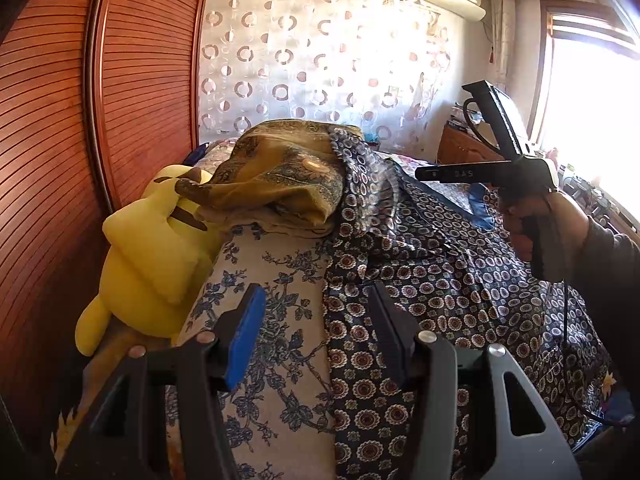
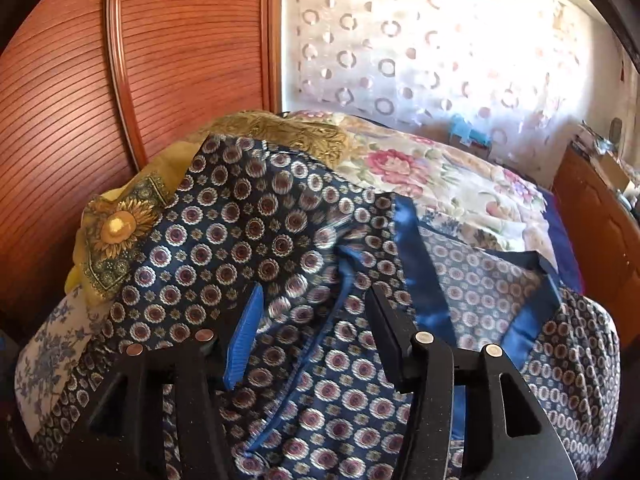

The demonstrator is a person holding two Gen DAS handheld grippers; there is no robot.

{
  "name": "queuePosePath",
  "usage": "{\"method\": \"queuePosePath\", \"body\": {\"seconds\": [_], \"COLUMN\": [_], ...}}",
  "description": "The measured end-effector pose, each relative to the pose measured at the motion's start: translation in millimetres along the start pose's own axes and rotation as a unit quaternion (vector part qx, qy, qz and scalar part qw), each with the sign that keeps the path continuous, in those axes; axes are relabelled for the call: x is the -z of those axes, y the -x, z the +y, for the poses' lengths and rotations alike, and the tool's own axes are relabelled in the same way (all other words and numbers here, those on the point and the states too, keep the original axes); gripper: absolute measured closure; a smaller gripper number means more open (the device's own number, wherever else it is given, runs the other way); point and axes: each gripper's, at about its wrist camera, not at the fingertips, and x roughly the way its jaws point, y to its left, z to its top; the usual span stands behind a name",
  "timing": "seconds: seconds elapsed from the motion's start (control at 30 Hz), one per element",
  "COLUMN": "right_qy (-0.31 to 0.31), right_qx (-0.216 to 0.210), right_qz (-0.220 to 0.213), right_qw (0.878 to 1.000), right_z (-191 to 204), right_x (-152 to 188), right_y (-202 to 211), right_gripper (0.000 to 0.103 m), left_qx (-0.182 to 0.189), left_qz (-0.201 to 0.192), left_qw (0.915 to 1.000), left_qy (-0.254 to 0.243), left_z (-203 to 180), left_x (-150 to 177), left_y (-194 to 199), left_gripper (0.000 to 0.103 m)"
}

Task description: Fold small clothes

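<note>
Here both grippers — left gripper [image 1: 316,332], right gripper [image 2: 314,332] — hang spread over the patterned garment [image 2: 240,248].

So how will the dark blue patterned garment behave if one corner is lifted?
The dark blue patterned garment is probably floppy: it lies in soft folds and drapes over the bed. Its sheen, and the glossy blue trim, suggest a slippery cloth. It looks thin, so likely light.
</note>
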Motion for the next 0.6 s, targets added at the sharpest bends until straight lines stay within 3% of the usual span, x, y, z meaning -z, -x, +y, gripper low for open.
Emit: {"method": "queuePosePath", "body": {"seconds": [0.1, 0.2, 0.6], "right_qy": [0.000, -0.001, -0.025], "right_qx": [-0.007, -0.016, -0.021], "right_qz": [-0.004, -0.009, -0.024], "right_qw": [1.000, 1.000, 0.999], "right_z": [-5, -14, -61], "right_x": [4, 12, 59], "right_y": [10, 23, 80], "right_gripper": [0.048, 0.036, 0.018], "left_qx": [0.002, 0.005, 0.039], "left_qz": [0.001, 0.000, 0.004], "left_qw": [1.0000, 0.9999, 0.9985], "left_qy": [-0.003, -0.010, -0.038], "left_z": [-5, -12, -53], "left_x": [-3, -7, -34], "left_y": [-2, -4, -29], "left_gripper": [0.050, 0.050, 0.050]}}
